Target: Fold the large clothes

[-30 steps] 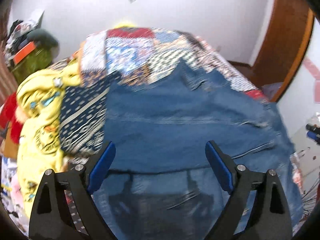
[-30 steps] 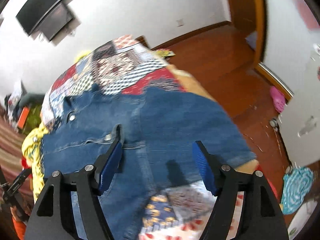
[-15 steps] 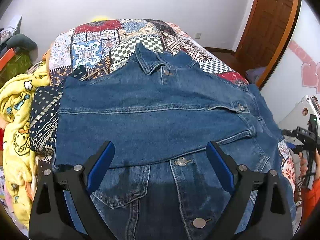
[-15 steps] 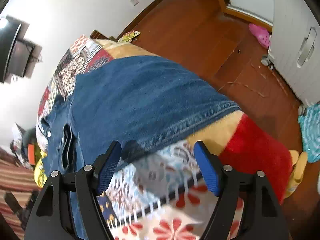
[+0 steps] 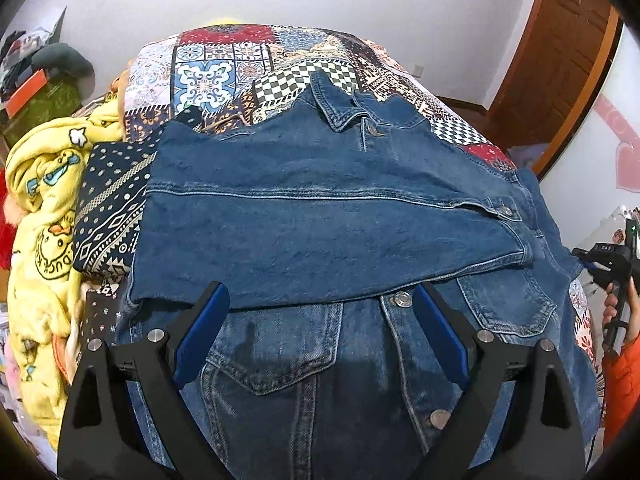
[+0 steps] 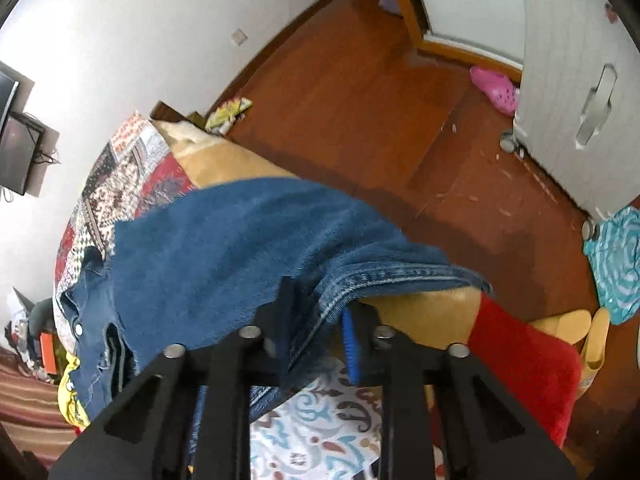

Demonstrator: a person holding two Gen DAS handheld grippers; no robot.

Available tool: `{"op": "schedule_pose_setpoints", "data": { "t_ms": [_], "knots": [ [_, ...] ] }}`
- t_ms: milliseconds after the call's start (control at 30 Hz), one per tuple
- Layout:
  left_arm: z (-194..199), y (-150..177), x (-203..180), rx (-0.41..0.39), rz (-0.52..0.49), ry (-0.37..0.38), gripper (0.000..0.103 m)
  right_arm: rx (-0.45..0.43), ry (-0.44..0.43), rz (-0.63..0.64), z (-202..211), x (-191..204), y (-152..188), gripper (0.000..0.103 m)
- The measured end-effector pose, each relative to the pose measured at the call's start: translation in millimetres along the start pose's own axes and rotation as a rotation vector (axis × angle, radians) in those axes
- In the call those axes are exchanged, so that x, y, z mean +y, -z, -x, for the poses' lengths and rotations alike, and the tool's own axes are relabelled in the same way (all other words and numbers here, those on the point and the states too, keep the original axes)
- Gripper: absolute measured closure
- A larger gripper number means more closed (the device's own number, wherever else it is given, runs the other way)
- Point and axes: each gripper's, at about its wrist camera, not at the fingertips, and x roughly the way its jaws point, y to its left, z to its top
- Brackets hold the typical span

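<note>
Pinching the hem of the denim jacket at the bed's edge, our right gripper had its jaws closed on the fabric. Our left gripper hovered spread wide over the jacket, which lay on the patchwork bedspread.

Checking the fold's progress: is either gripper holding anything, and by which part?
The right gripper is shut on the denim jacket at its stitched hem edge. The left gripper is open and holds nothing.

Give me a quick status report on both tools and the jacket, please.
Left tool open, above denim jacket. Right tool shut on the jacket's sleeve cuff at bed edge. One sleeve lies folded across the front. Nothing in the way.
</note>
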Motion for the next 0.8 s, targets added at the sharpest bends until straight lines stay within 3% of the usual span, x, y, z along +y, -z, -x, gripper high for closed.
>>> {"op": "schedule_pose_setpoints", "data": {
  "t_ms": [200,333,467,633,800],
  "knots": [
    [8.4,8.2,5.6,-0.016,-0.013,-0.003,0.01,-0.131,-0.05,0.124,51.2,42.8,-7.2,0.095],
    [15.3,12.4,8.7,-0.031,-0.02,0.004,0.01,-0.208,-0.147,0.272,92.5,103.2,-7.3,0.096],
    [23.2,15.5,13.8,-0.046,-0.014,0.011,0.01,-0.247,-0.242,0.448,117.2,171.5,13.0,0.096],
    [32.7,18.4,22.2,-0.061,-0.005,0.01,0.01,-0.168,-0.324,0.616,103.3,229.2,57.6,0.096],
    [39.2,23.5,28.9,-0.063,-0.005,0.006,0.01,0.039,-0.325,0.707,43.3,247.7,108.2,0.096]
  ]
}}
